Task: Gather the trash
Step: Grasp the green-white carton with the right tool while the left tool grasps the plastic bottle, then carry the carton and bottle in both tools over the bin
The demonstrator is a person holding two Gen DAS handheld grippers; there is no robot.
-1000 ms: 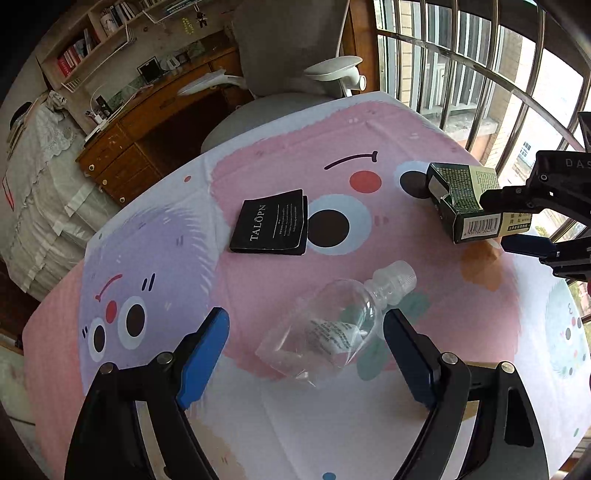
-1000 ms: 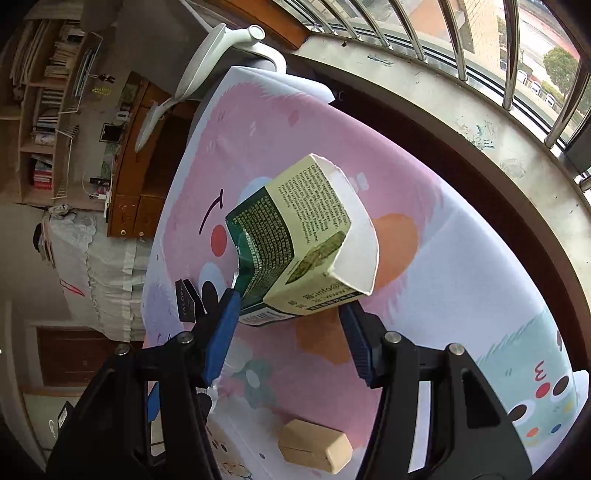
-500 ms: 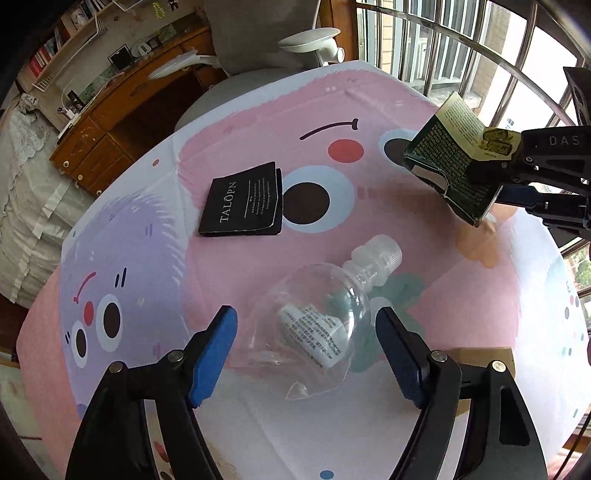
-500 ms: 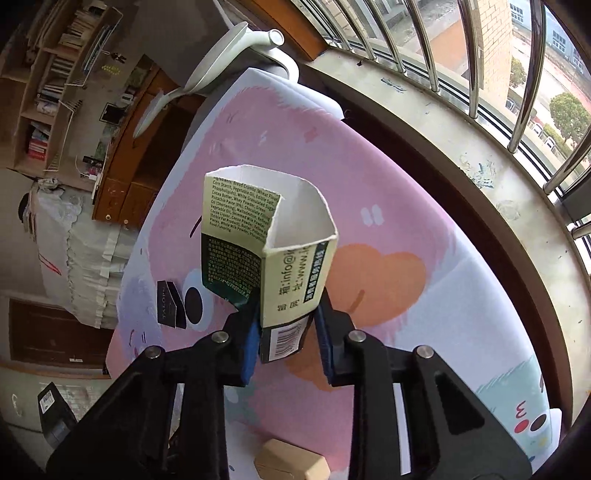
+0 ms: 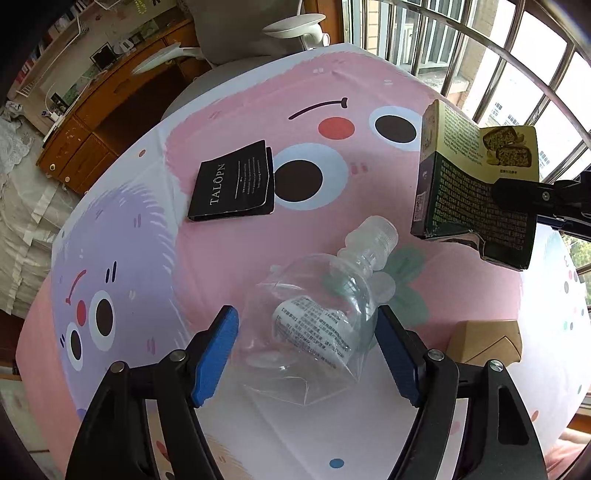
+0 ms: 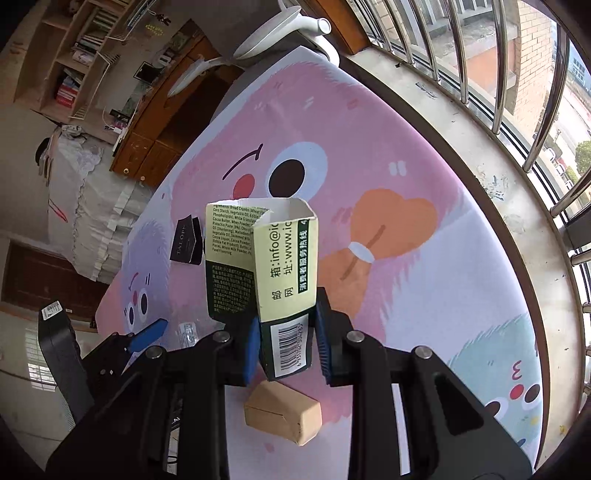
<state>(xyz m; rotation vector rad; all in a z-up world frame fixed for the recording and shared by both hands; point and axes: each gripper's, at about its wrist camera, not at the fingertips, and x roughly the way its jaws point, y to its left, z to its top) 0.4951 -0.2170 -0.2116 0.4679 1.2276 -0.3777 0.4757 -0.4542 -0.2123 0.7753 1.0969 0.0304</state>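
A crushed clear plastic bottle (image 5: pixel 325 310) with a white label lies on the cartoon-print tablecloth (image 5: pixel 229 258). My left gripper (image 5: pixel 306 341) is open, its blue pads either side of the bottle's base and apart from it. My right gripper (image 6: pixel 284 343) is shut on the barcode end of a green and cream carton (image 6: pixel 273 266), which it holds upright above the cloth. The same carton (image 5: pixel 476 192) shows at the right of the left wrist view. A black packet (image 5: pixel 232 182) printed TALOPN lies flat further back.
A small tan cardboard box (image 6: pixel 282 411) sits on the cloth just below the right gripper, and the same box (image 5: pixel 484 341) is right of the left gripper. A grey office chair (image 5: pixel 251 33) and wooden desk (image 5: pixel 110 107) stand beyond the table. Barred windows (image 6: pixel 498 66) run along the right.
My right gripper shut on the carton, lifted it off the cloth and turned it upright. My left gripper moved forward until its pads flank the bottle.
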